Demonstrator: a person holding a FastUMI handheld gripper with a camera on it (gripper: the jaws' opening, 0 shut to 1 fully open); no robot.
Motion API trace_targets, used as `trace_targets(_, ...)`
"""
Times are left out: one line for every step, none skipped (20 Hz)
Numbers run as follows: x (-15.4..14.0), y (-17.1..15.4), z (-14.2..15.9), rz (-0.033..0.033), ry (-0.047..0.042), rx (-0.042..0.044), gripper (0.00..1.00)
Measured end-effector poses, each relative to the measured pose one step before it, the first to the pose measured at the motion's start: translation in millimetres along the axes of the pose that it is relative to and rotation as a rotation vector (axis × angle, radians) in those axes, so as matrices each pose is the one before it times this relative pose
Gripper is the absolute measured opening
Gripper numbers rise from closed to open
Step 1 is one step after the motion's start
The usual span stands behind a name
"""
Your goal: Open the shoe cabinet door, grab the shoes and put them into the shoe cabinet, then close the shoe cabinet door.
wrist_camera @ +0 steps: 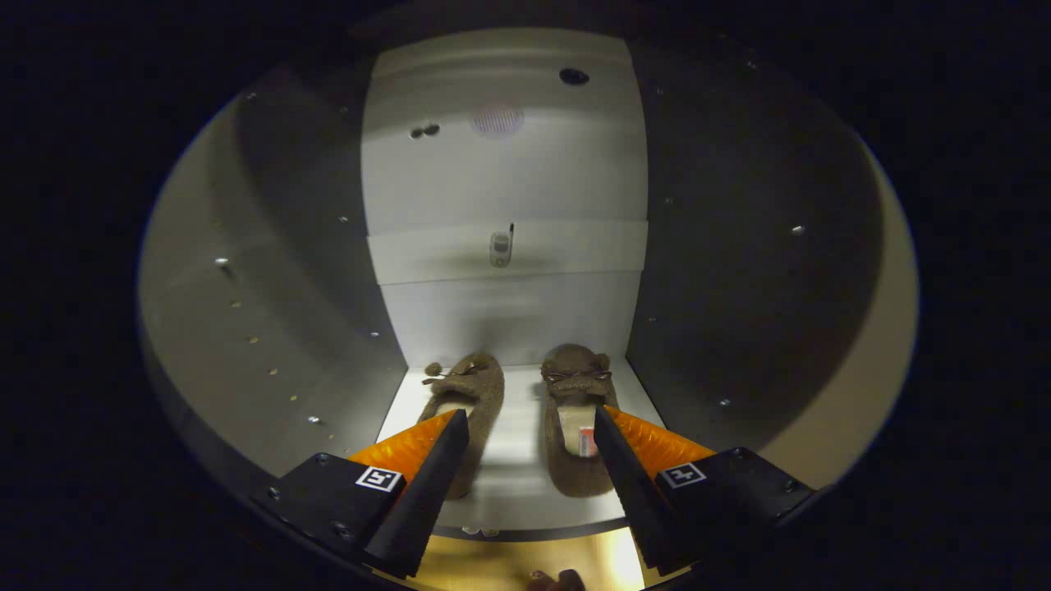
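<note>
Looking into open shoe cabinet [509, 172], dim inside, pale back wall, darker side walls with small screws and peg holes. Two brown fuzzy shoes [525, 410] side by side on bottom shelf [517, 484] of cabinet, toes toward back wall, heels toward front edge. Left shoe [472, 394] near left side wall, small bow and pom on toe. Right shoe [575, 386] just beside it, narrow strip of bare shelf between, bow on toe, pale insole with small label visible in opening. Both flat on soles, upright, toes close to back edge of shelf.

Tool [525, 427] spread wide, fingers apart, nothing pinched between them. Left finger tip [447, 447] overlapping heel part of left shoe, right finger tip [612, 447] overlapping inner edge of right shoe; contact with either shoe cannot be told. Gap between fingers over bare strip of shelf and inner sides of both shoes.

Horizontal rail [509, 250] across back wall higher up, with small metal fitting [501, 246] at its middle. Round dark hole [574, 76] and round vent-like patch [497, 121] near top of back wall. Warm-lit floor [509, 562] below front edge of shelf, small dark object [558, 581] there, too blurred to identify.
</note>
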State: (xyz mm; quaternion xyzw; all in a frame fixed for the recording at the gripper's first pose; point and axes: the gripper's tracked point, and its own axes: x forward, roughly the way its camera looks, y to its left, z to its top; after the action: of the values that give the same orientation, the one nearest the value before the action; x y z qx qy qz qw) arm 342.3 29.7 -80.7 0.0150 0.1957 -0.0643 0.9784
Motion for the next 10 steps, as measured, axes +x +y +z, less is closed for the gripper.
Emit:
trace_targets(-19.39, 1.48, 5.19, 0.00509, -0.02795, 0.00712, 0.98)
trace_targets(-17.85, 1.04, 4.0, 0.00458, -0.02436, 0.00927, 0.97)
trace_targets(-17.58, 1.4, 3.08, 0.00836, -0.01885, 0.01079, 0.98)
trace_targets(-13.93, -0.97, 2.4, 0.00699, -0.01403, 0.0107, 0.98)
trace_targets(-15.34, -0.09, 2.75, 0.00804, -0.01078, 0.00668, 0.98)
trace_targets(-18.23, 2.51, 2.59, 0.00761, -0.01449, 0.00277, 0.97)
trace_targets(-12.3, -1.2, 6.86, 0.00969, -0.02382, -0.00368, 0.98)
trace_targets(-17.63, 4.45, 6.37, 0.01698, -0.0259, -0.00553, 0.98)
trace_targets(-15.64, 5.31, 4.91, 0.02353, -0.02572, -0.0029, 0.98)
trace_targets(-15.83, 3.44, 3.15, 0.01521, -0.02417, -0.00519, 0.98)
